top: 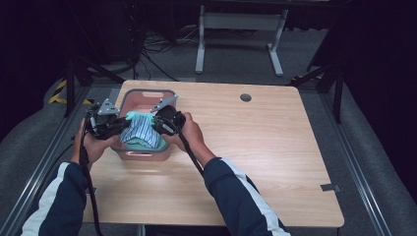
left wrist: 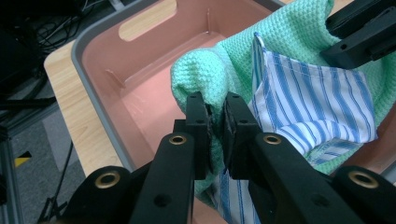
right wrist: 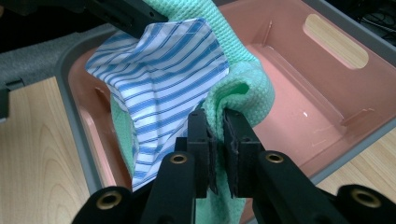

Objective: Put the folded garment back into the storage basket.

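A pink bin [top: 147, 96] with a grey rim stands at the table's left. Over it hangs a bundle of cloth: a green waffle towel [left wrist: 289, 32] wrapped around a blue-and-white striped cloth [left wrist: 308, 102]. My left gripper [left wrist: 215, 112] is shut on a fold of the green towel [right wrist: 243, 88], and my right gripper [right wrist: 215, 126] is shut on another fold of it from the opposite side. In the high view both grippers [top: 120, 125] [top: 160, 123] flank the bundle [top: 141, 132] just above the bin's near half. The striped cloth [right wrist: 159, 88] sags between them.
The wooden table [top: 255, 142] stretches to the right of the bin, with a round cable hole [top: 245, 97] near its far edge. The bin's inside [right wrist: 303, 107] is bare at its far half. A metal stand [top: 239, 29] is on the floor beyond.
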Motion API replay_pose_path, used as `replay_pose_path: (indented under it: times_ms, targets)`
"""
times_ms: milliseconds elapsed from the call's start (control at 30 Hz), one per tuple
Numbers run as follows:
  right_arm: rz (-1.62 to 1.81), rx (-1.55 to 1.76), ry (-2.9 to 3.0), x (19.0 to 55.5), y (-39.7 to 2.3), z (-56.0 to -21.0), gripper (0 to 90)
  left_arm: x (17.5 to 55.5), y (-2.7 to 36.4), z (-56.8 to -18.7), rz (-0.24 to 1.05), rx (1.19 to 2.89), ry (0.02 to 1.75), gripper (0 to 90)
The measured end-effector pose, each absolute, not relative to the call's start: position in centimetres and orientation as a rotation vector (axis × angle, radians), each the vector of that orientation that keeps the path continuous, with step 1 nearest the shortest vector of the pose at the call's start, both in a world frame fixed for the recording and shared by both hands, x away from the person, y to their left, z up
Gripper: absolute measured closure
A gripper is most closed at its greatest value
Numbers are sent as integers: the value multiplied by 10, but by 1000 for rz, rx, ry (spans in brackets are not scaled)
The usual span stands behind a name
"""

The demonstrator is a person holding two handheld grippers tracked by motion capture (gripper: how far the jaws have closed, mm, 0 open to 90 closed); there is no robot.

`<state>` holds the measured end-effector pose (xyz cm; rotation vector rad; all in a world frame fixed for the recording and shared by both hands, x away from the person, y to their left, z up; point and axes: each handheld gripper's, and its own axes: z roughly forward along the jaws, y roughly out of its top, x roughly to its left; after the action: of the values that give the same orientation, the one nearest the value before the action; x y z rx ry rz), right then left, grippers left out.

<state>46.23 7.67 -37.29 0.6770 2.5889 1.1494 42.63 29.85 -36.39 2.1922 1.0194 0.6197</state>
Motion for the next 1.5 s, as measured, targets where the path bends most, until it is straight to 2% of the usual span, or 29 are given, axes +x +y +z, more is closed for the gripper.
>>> replay_pose_path:
  times_ms: [333,400,500,1100,1500]
  targets:
    - [1108,680,2602,463,77,-381,801,426,295,-370,636,2236,1029,798]
    - [1090,683,2594,463,76,-382,782,425,295,-369,655,2224,1038,737]
    - [1096,693,2589,463,74,-383,759,423,294,-366,673,2204,1034,694]
    - [1111,676,2571,459,68,-377,689,409,287,-352,684,2152,988,645]
    - [1062,648,2531,453,52,-360,481,395,282,-346,711,2096,990,487]
